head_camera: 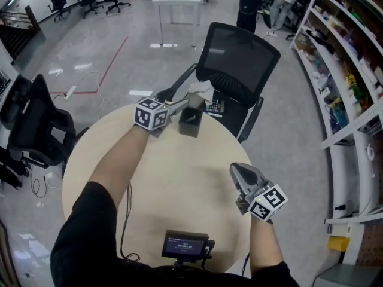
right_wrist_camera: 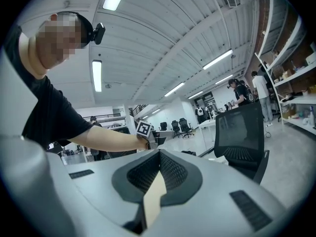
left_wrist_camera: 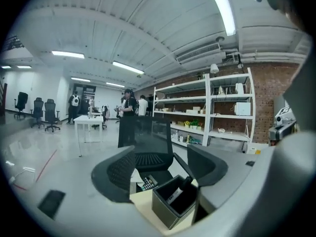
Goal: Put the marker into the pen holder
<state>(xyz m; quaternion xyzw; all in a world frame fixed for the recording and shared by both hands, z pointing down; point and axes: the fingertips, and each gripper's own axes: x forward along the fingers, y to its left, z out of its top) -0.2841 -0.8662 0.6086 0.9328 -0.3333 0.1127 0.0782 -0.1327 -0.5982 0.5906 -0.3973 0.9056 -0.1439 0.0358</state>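
A black square pen holder [head_camera: 191, 122] stands at the far edge of the round beige table [head_camera: 149, 184]. In the left gripper view a dark marker [left_wrist_camera: 178, 190] leans inside the pen holder [left_wrist_camera: 165, 210], cap end up. My left gripper [head_camera: 179, 104] hovers just left of and above the holder. Its jaws are spread wide in its own view, with nothing between them [left_wrist_camera: 160, 154]. My right gripper [head_camera: 238, 171] hangs over the table's right side, well apart from the holder. The right gripper's [right_wrist_camera: 159, 154] tips meet, and nothing is held.
A black office chair [head_camera: 236, 58] stands just beyond the table, with a calculator [head_camera: 214, 106] and white paper on its seat. A small screen device [head_camera: 185, 246] sits at the table's near edge. Another black chair [head_camera: 36, 124] is at the left, shelving [head_camera: 347, 70] at the right.
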